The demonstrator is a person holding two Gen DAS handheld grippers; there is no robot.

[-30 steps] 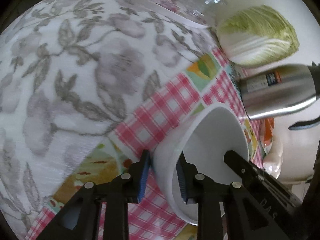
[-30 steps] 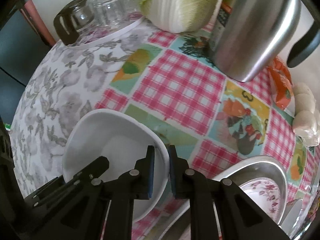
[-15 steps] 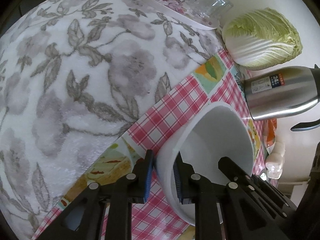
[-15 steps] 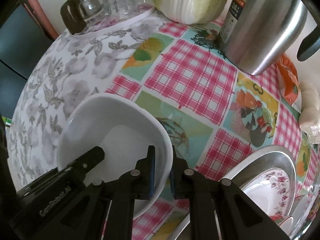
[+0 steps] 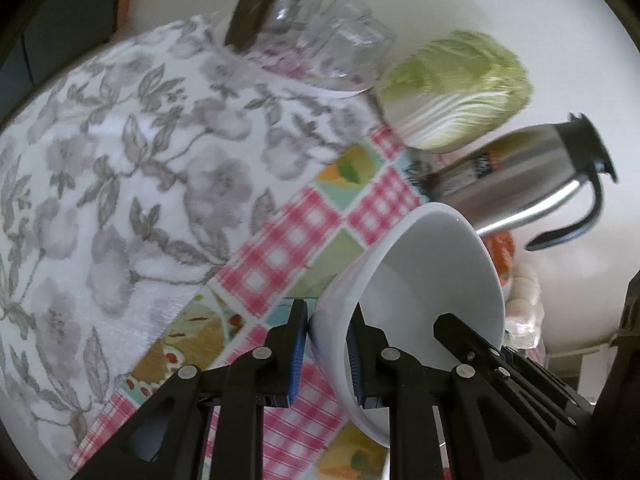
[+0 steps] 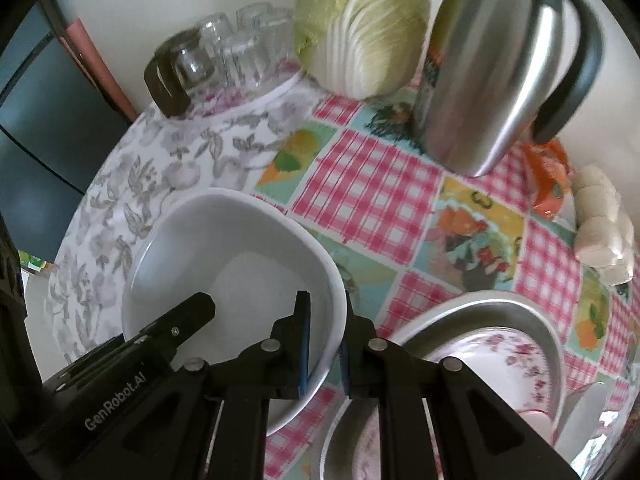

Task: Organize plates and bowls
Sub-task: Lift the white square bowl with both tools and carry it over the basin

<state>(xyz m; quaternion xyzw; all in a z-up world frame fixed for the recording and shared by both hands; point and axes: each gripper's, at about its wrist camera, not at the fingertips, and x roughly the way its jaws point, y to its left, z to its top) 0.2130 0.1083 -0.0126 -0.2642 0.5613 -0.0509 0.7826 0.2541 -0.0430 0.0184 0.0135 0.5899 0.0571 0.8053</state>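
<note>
A plain white bowl (image 5: 424, 280) is held above the table by both grippers. My left gripper (image 5: 326, 354) is shut on its left rim, one pad inside and one outside. My right gripper (image 6: 324, 344) is shut on the opposite rim of the same bowl (image 6: 224, 260). The other gripper's black finger shows inside the bowl in each view. A metal basin (image 6: 480, 304) at lower right holds a floral plate (image 6: 516, 356); another floral dish (image 6: 364, 440) lies below it.
A steel thermos jug (image 6: 496, 64), a napa cabbage (image 6: 360, 24) and a plate of upturned glasses (image 6: 236, 56) stand at the back by the wall. An orange packet (image 6: 548, 176) and white buns (image 6: 604, 224) lie at right. A grey floral cloth (image 5: 120, 184) covers the left.
Both grippers have lifted the white bowl higher off the table and pulled back, so more of the jug, cabbage and glasses shows. Both grips are unchanged.
</note>
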